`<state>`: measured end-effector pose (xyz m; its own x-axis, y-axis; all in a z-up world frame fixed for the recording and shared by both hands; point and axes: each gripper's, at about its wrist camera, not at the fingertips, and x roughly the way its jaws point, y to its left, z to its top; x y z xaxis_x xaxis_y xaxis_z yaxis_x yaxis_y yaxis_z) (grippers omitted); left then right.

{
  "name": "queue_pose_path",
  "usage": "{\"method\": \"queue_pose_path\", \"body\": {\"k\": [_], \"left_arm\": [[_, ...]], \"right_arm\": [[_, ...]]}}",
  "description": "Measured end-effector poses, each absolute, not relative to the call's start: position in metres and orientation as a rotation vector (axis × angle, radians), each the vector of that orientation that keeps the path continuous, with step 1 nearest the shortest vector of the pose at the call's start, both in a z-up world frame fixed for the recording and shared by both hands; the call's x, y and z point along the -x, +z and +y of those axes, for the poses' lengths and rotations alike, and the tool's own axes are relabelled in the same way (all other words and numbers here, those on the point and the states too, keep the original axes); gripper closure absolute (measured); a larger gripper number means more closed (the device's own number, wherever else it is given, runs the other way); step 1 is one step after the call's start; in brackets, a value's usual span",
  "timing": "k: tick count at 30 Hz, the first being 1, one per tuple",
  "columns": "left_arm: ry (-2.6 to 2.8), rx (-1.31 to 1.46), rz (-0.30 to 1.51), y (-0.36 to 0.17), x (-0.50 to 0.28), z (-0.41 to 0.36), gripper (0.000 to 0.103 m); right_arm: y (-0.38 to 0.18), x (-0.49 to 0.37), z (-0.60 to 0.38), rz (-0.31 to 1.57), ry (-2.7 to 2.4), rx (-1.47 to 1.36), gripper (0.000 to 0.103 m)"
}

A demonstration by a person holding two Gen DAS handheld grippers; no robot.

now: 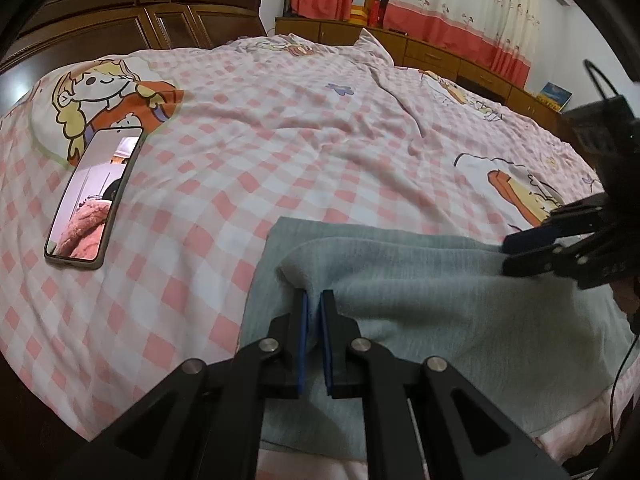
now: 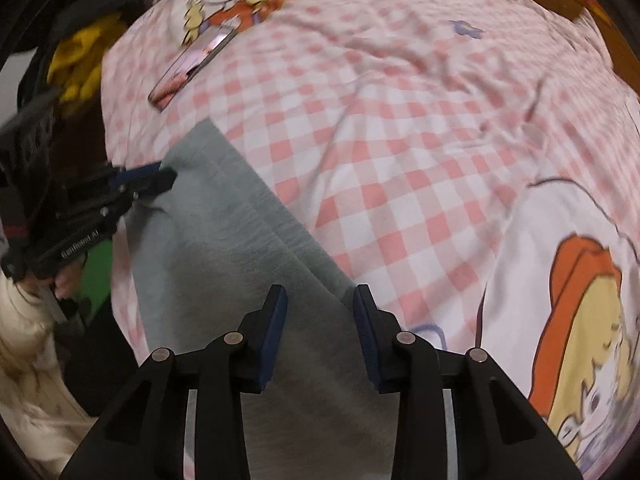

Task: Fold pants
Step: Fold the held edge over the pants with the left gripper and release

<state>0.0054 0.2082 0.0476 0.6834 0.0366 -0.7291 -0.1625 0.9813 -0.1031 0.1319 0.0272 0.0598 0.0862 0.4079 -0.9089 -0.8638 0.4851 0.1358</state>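
The grey pants [image 1: 420, 292] lie folded on the pink checked bedspread near the bed's front edge; they also show in the right wrist view [image 2: 240, 248]. My left gripper [image 1: 316, 300] is shut on a raised fold at the pants' left side; it also shows in the right wrist view [image 2: 160, 176], pinching the far corner. My right gripper [image 2: 320, 300] is open, its jaws straddling the pants' right edge without gripping. It shows at the right of the left wrist view [image 1: 506, 254], at the pants' far right edge.
A phone [image 1: 94, 196] with a lit screen lies on the bedspread [image 1: 280, 128] to the left of the pants. A dark wooden headboard [image 1: 132, 12], low wooden cabinets [image 1: 440, 56] and curtains stand behind the bed. A person's hand and yellow clothing show at the left in the right wrist view.
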Motion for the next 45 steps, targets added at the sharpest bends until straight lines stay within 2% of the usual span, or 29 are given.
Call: {"method": "queue_pose_path", "body": {"k": [2,4,6,11,16,18,20,22,25,33,35,36,39,41,45], "left_arm": [[0.109,0.169,0.811,0.047,-0.005,0.209,0.097],[0.108,0.174,0.810,0.047,-0.005,0.209,0.097],[0.108,0.178,0.809,0.046,-0.004,0.209,0.097],[0.119,0.163,0.792,0.049,-0.002,0.209,0.097],[0.162,0.160,0.747,0.054,-0.004,0.213,0.096],[0.183,0.145,0.761,0.051,-0.009,0.213,0.090],[0.230,0.127,0.769,0.048,-0.012,0.216,0.068],[0.271,0.125,0.763,0.048,-0.009,0.219,0.058],[0.266,0.158,0.745,0.057,-0.003,0.225,0.058],[0.110,0.234,0.696,0.085,0.003,0.214,0.059],[0.045,0.248,0.710,0.083,-0.004,0.208,0.069],[0.018,0.254,0.724,0.080,-0.010,0.206,0.071],[-0.002,0.250,0.791,0.061,-0.031,0.201,0.071],[0.043,0.236,0.846,0.044,-0.045,0.204,0.078],[0.071,0.178,0.836,0.041,-0.051,0.201,0.078]], "right_arm": [[0.059,-0.131,0.032,1.113,1.029,0.538,0.076],[0.057,-0.126,0.035,1.107,1.044,0.584,0.089],[0.058,-0.122,0.038,1.088,1.058,0.616,0.095],[0.074,-0.126,0.030,0.954,0.997,0.541,0.097],[0.050,-0.128,0.038,0.969,0.946,0.563,0.095],[0.046,-0.129,0.037,0.962,0.919,0.541,0.093],[0.050,-0.133,0.032,0.980,0.888,0.469,0.091],[0.057,-0.134,0.024,0.988,0.853,0.418,0.088],[0.075,-0.124,0.012,0.956,0.814,0.345,0.083],[0.085,-0.082,-0.026,1.013,0.706,0.232,0.082],[0.081,-0.075,-0.034,1.026,0.680,0.205,0.081],[0.079,-0.073,-0.038,1.029,0.660,0.200,0.078],[0.061,-0.077,-0.040,1.060,0.586,0.189,0.076],[0.052,-0.083,-0.036,1.041,0.569,0.199,0.076],[0.043,-0.106,-0.024,1.002,0.536,0.200,0.075]]}}
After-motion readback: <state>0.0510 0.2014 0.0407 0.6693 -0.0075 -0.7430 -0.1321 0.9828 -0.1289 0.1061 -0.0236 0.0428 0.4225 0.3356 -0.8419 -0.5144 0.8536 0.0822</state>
